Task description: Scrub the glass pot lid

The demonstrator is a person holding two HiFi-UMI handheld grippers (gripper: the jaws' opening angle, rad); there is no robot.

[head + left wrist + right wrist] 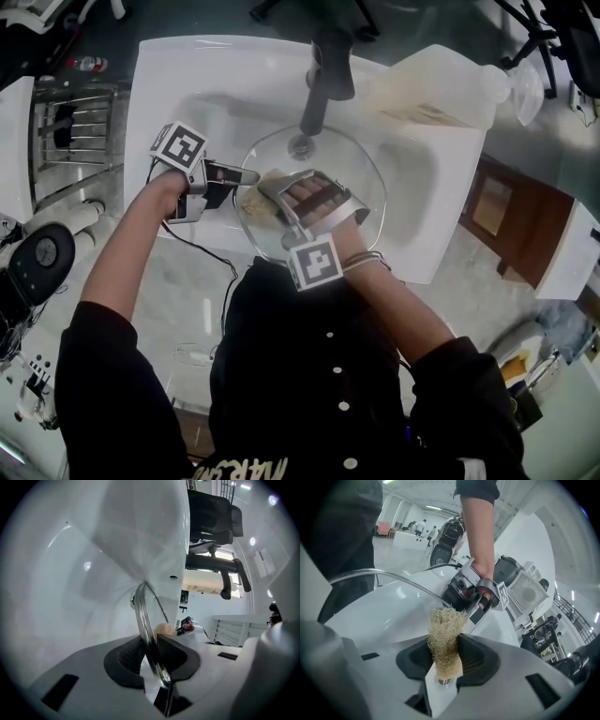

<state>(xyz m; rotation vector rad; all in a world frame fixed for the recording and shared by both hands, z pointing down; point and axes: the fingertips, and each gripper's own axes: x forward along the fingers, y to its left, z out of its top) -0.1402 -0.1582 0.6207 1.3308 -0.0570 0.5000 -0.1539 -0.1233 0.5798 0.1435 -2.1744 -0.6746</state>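
head view: glass lid [361, 164] tilted over sink [187, 75] | left gripper view: left gripper [151, 652] pinches lid rim between its pads; hold firm, steady | right gripper view: right gripper [446, 654] clamps tan fibre scrubber [444, 630], tuft past fingertips by lid edge; press flat, rub circles | lid clear, metal-rimmed

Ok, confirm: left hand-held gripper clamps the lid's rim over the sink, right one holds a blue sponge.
Not a blue sponge: the right hand-held gripper holds a tan scrubber, per the right gripper view. The left hand-held gripper does clamp the lid by its rim over the sink.
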